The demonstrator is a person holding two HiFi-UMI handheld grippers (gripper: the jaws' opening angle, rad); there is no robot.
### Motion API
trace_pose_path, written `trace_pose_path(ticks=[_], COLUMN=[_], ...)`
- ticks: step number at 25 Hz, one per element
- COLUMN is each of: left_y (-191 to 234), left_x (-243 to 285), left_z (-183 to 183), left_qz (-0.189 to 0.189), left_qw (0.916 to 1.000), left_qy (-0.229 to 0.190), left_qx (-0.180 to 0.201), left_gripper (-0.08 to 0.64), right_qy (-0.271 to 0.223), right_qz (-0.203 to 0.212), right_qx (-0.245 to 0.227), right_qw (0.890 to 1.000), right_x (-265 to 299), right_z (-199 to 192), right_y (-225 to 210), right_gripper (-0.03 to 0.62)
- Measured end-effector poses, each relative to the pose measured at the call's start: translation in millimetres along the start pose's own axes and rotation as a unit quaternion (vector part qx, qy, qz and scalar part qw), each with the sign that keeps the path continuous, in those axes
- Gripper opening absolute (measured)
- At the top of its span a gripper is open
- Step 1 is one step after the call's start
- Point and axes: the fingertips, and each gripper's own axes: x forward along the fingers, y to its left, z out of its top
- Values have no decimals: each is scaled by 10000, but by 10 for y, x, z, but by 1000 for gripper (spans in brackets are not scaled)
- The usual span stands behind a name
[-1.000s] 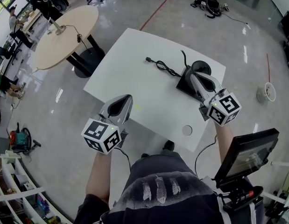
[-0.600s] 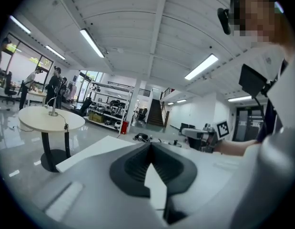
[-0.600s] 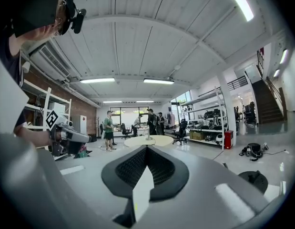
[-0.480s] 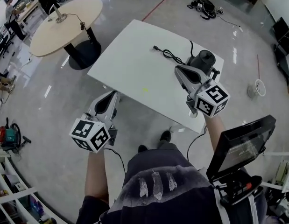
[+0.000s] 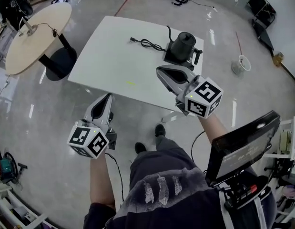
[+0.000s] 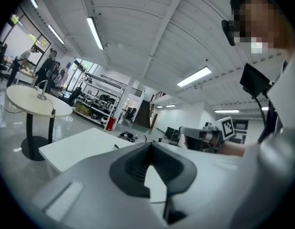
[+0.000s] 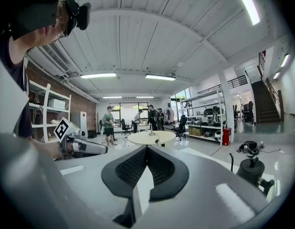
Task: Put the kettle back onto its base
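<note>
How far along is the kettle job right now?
Done, it seems: the kettle sits upright on its base on the white table. In hand: nothing; the left gripper and right gripper are shut, empty, clear of the kettle. Left: nothing visible.

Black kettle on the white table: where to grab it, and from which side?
Grip the black kettle by its handle, which juts from the body toward the white table's right edge. Probably come from that side with the right hand-held gripper, whose jaws are shut now and need opening.
</note>
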Motion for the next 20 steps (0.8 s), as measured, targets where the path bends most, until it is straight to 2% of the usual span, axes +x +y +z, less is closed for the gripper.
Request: trace_pose_path(ticks=[4,7,13,20], left_y=[-121,-134,-522,-1335], left_x=[139,159,243,429], left_z=[-31,-28,-83,-243], left_qz=[-272,-302,-77,291], left_qw=[9996,9995,9995,9981], left_qy=[16,37,104,256], left_qx=[48,119,285,488], left_gripper=[0,0,0,0], right_qy=[-10,-114,-376,-624], right_qz=[-87,-71,190,588], right_qx=[-21,-16,88,464], right_qw=[10000,9999,9991,9952], right_x=[-129,-167,-519,-1237], right_z=[17,49,59,-38], right_y=[-18,-2,-77,-388], right_gripper=[2,2,2,2])
